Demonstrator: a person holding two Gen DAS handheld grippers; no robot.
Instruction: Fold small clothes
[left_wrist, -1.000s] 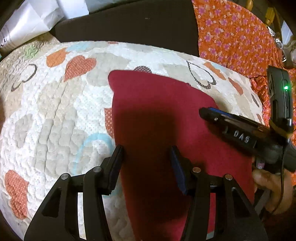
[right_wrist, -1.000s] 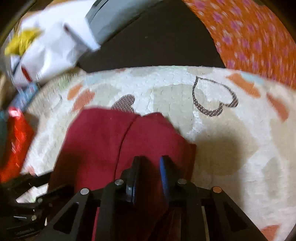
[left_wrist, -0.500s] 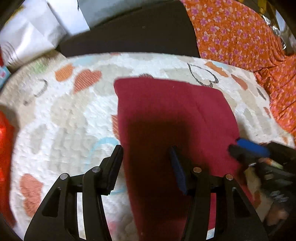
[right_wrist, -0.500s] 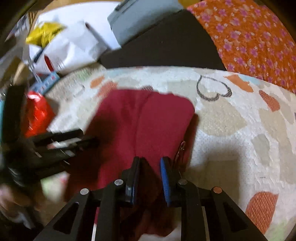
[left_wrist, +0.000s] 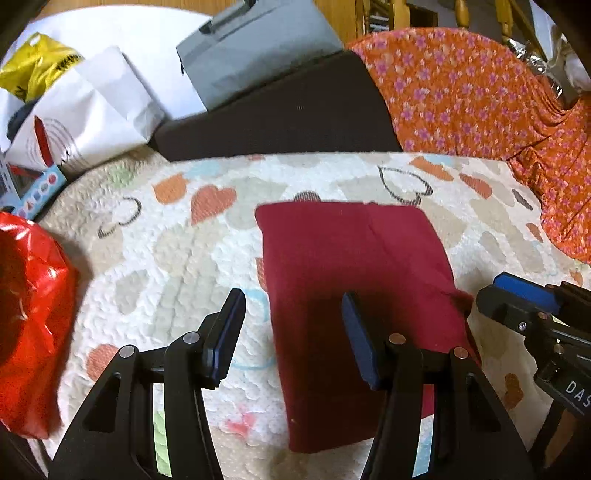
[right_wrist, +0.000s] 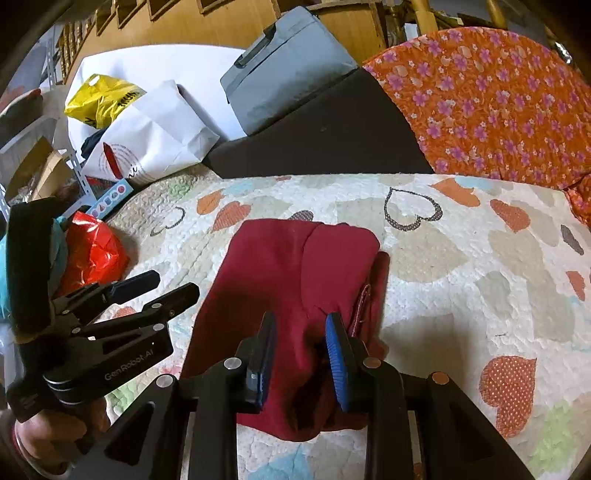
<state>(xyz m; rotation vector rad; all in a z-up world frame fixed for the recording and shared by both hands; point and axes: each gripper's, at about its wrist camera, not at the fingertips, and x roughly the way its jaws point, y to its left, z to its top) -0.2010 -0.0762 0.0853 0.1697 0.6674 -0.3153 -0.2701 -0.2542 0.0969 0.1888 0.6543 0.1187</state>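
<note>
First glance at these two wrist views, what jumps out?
The folded dark red garment lies in the middle of the heart-print quilt, dominating both views. The left claw hangs open over the garment's left edge; the right claw is opening above its near right side, gripping nothing. Behind, an orange floral cloth fills the far right, and a shiny red bag sits at the quilt's left edge.

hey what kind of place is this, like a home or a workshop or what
Most likely a lived-in home room. A folded red garment lies on a heart-print quilt, an orange floral cloth is draped behind it, and paper and plastic shopping bags are piled at the back left.
</note>
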